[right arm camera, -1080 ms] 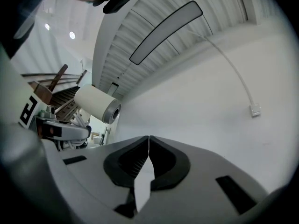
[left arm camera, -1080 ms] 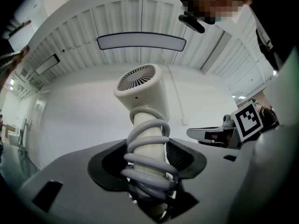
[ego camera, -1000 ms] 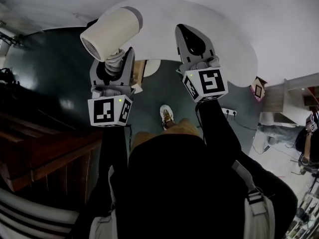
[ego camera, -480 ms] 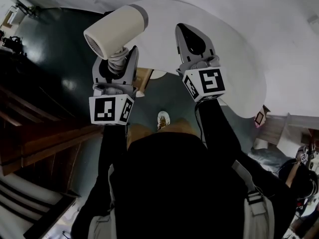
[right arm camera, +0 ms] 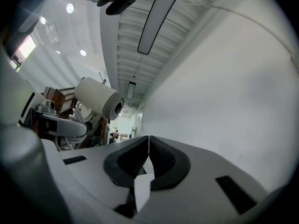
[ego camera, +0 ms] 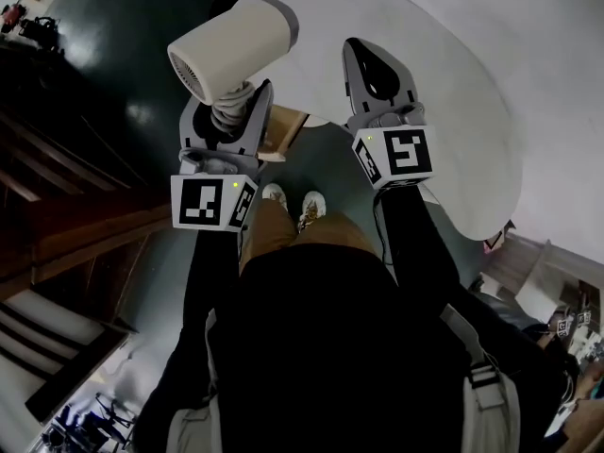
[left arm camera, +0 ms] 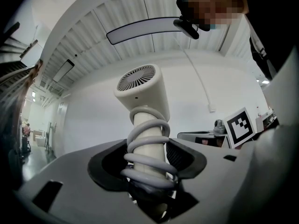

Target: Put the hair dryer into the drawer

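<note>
- The left tool is clamped on the handle of the cream hair dryer. The grey cord is coiled round that handle, so the pads press partly on the cord loops.
- The hair dryer is held in the air, barrel above the tool and over the near edge of the curved white table.
- The right tool has its jaws together with nothing between them. It is level with the left one and just beside it.
- No drawer is clearly in view. A small wooden piece shows under the table edge, but I cannot tell what it is.
- To do the carry well, I judge the handle should stay upright and the grip firm, since coiled cord can slide under the pads. The empty right tool is free to pull the drawer open.
- Compared with 1 second ago, the grip on the handle looks the same and the right tool's jaws are closed as before.
- The table edge and the dark floor have swung round in the head view. 2 shoes now stand together below the tools, where only 1 showed earlier.
</note>
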Tool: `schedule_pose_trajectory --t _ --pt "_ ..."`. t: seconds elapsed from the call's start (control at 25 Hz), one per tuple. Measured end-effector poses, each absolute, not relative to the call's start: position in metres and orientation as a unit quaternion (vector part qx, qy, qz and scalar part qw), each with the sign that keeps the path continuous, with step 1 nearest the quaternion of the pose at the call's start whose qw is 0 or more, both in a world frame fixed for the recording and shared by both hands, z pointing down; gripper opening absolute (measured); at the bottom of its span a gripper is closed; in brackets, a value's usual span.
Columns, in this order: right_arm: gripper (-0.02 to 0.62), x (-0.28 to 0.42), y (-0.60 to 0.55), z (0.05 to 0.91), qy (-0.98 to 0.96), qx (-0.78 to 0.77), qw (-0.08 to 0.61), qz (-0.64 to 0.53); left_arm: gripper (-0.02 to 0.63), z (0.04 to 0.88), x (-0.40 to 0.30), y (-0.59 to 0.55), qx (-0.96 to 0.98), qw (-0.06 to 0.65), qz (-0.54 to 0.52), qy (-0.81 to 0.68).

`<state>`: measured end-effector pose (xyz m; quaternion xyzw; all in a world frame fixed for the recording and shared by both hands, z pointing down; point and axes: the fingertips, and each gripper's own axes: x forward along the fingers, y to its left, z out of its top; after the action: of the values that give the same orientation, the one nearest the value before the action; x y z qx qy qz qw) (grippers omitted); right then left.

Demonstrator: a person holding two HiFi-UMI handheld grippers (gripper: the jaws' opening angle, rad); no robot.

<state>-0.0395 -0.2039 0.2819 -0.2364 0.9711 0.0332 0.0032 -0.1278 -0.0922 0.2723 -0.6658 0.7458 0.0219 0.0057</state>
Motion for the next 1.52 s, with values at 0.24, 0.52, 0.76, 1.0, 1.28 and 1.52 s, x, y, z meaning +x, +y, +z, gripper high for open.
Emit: schedule_pose_trajectory --t 0.24,0.52,0.76,1.0,1.28,1.52 --pt "0.028 -0.041 -0.199 0.264 0.974 -0.223 0.006 0.039 0.259 0.256 -0.120 -0.089 -0.669 0.001 0.025 0.743" --pt "0.028 -0.055 -0.200 0.266 0.975 -0.217 -0.010 0.048 0.259 0.270 -0.123 -0.093 -0.685 -0.029 0.017 0.727" --pt "0.028 -0.066 -0.206 0.299 0.974 -0.217 -0.040 0.044 0.259 0.308 -0.134 -0.090 -0.688 -0.066 -0.002 0.722" --pt "0.028 -0.071 -0.208 0.338 0.973 -0.224 -0.056 0.004 0.259 0.362 -0.139 -0.071 -0.686 -0.113 -0.052 0.717" --pt "0.028 -0.081 -0.197 0.379 0.971 -0.220 -0.093 -0.012 0.261 0.420 -0.145 -0.040 -0.672 -0.168 -0.124 0.710" --pt "0.028 -0.089 -0.188 0.391 0.971 -0.214 -0.106 -0.024 0.261 0.463 -0.147 -0.023 -0.685 -0.195 -0.197 0.673"
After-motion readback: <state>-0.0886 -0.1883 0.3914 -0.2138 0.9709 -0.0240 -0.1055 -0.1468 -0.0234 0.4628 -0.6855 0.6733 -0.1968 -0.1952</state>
